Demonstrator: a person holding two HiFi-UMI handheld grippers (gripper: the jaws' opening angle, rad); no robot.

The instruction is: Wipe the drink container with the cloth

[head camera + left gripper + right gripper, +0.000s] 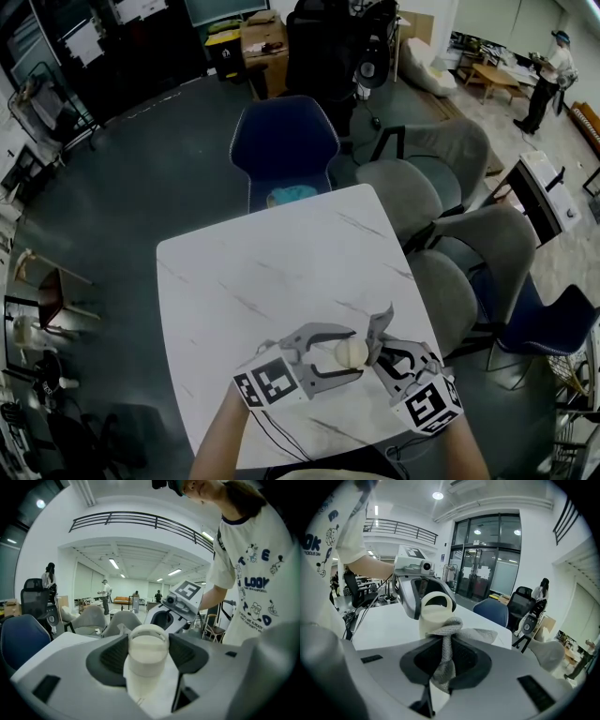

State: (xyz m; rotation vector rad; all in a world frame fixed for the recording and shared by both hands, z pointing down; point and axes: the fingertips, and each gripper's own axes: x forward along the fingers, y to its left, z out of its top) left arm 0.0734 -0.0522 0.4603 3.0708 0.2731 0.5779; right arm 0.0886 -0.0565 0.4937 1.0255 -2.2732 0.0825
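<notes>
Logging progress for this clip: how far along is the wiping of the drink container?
Done: both pickups. The left gripper holds the drink container over the table; the right gripper pinches the cloth. In hand: cloth bunched against the container's side. Left: how much wiping remains cannot be told.

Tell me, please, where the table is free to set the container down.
The white table is bare from the blue chair down toward the near edge. Crowded only there: left gripper holding container, right gripper holding cloth.

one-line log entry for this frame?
left gripper: shut on drink container | right gripper: shut on cloth | cloth: against drink container | over: white table
</notes>
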